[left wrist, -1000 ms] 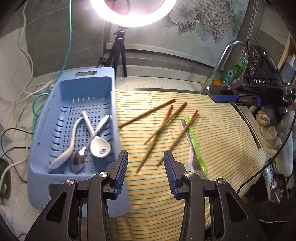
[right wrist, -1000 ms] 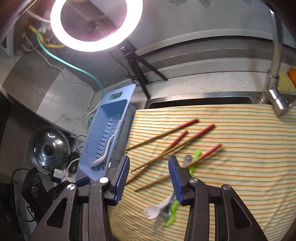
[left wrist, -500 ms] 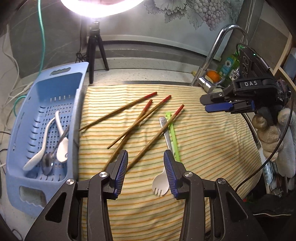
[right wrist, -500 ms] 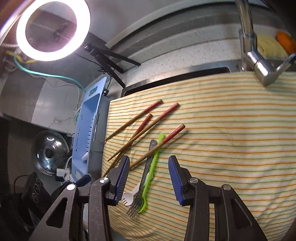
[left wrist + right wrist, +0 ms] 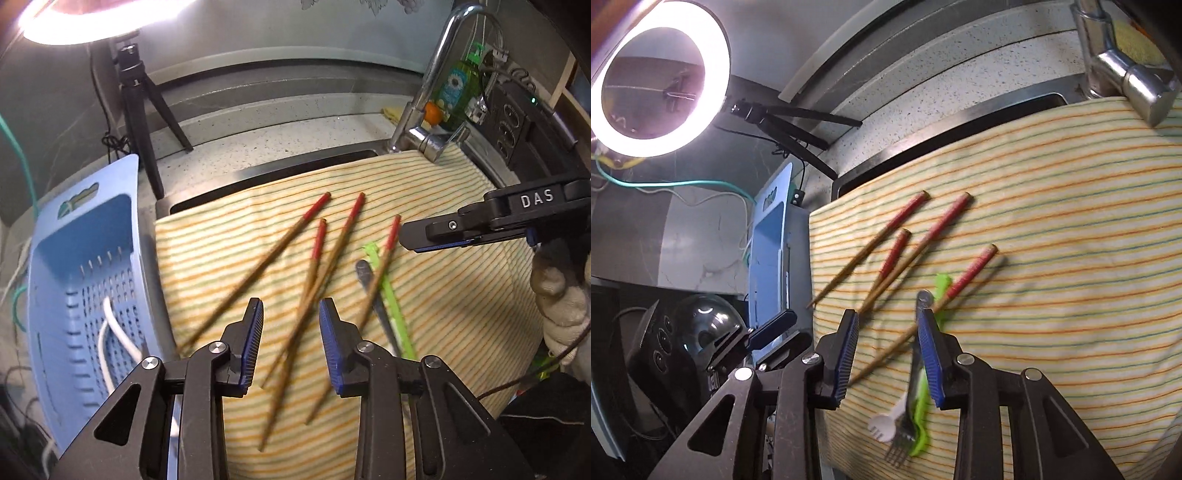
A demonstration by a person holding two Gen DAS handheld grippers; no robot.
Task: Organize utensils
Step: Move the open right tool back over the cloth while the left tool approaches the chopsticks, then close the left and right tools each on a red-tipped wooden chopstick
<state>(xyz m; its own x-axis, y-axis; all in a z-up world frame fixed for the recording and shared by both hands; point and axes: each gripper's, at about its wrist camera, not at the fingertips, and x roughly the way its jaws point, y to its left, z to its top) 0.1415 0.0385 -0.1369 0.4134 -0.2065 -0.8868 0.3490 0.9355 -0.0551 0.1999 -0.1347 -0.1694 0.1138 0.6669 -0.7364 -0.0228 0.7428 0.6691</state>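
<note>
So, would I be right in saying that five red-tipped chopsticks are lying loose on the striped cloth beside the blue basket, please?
Not quite: there are four red-tipped chopsticks, not five. The right wrist view shows all four red ends clearly, and the left wrist view agrees. The rest holds: they lie loose on the striped cloth, beside the blue basket.

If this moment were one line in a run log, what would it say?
task: organize utensils | left gripper: closing, empty, over chopsticks | right gripper: closing, empty, over forks | basket: holds spoons | cloth: chopsticks, forks
</note>
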